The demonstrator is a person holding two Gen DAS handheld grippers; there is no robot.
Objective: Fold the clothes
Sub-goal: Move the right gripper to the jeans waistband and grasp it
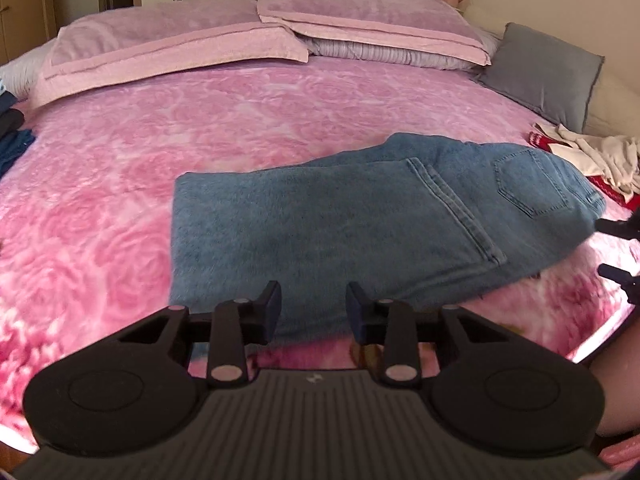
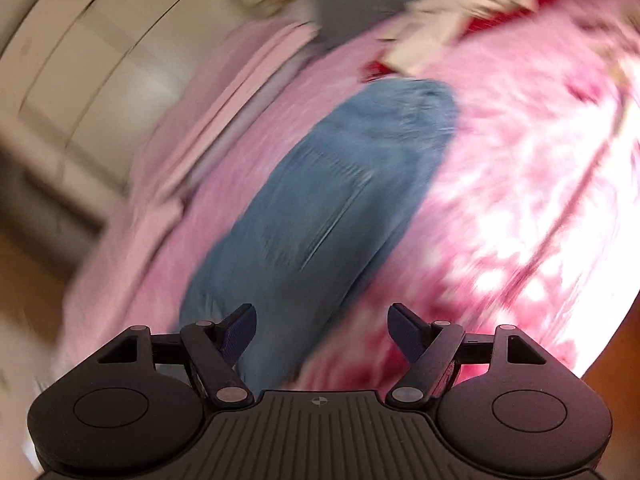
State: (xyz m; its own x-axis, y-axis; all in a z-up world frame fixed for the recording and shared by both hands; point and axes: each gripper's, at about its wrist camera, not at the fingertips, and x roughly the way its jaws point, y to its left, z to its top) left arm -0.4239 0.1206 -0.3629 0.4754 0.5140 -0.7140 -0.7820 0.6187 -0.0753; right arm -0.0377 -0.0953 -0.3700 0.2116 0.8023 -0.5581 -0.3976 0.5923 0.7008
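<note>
Folded blue jeans lie flat on the pink floral blanket, back pocket toward the right. My left gripper hovers at the jeans' near edge; its jaws stand apart with a gap and no cloth is pinched between them. At the right edge of the left wrist view the right gripper shows two dark fingertips beside the jeans' waist end. The right wrist view is blurred and tilted: the jeans stretch away from my right gripper, which is wide open above their near end with nothing between its fingers.
Pink pillows and a grey cushion line the head of the bed. A heap of white and red clothes lies right of the jeans; dark clothes sit at the left edge. A person's arm is at lower right.
</note>
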